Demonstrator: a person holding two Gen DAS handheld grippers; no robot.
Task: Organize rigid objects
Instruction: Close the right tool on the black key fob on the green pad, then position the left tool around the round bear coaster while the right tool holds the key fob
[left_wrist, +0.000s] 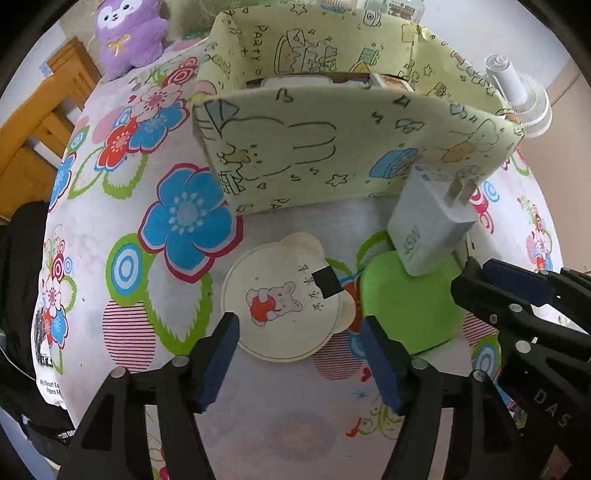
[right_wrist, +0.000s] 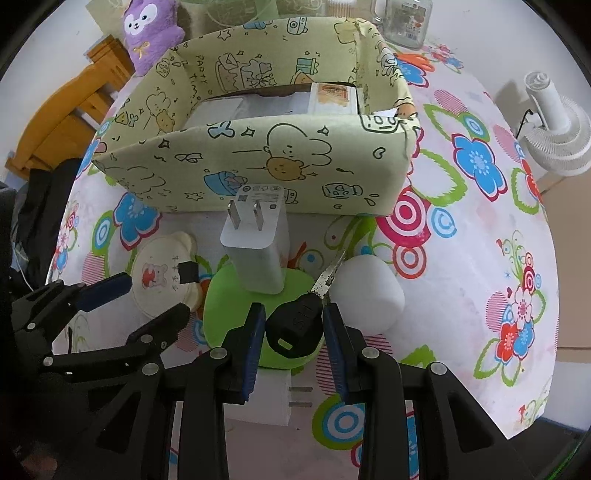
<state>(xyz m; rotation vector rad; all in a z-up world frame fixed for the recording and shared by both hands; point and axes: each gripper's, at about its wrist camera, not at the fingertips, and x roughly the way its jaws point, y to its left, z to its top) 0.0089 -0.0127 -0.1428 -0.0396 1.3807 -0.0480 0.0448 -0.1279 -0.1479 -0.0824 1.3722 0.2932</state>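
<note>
A yellow-green cartoon-print storage box (left_wrist: 332, 147) (right_wrist: 258, 162) stands on the flowered table, with flat boxes inside. A white charger (left_wrist: 432, 229) (right_wrist: 258, 240) stands on a green disc (left_wrist: 410, 306) (right_wrist: 221, 314). My left gripper (left_wrist: 299, 358) is open, its jaws either side of a cream bear-shaped round case (left_wrist: 280, 306) (right_wrist: 162, 280) without touching it. My right gripper (right_wrist: 295, 343) is shut on a key (right_wrist: 295, 325) with a black head, its metal blade pointing up-right. The right gripper's fingers (left_wrist: 517, 284) show in the left wrist view.
A white rounded block (right_wrist: 365, 291) lies right of the key. A second white plug (right_wrist: 273, 398) lies under the right gripper. A purple plush (left_wrist: 129, 33) (right_wrist: 151, 29), a glass jar (right_wrist: 406, 22) and a white fan (right_wrist: 554, 125) (left_wrist: 517, 96) stand around the box.
</note>
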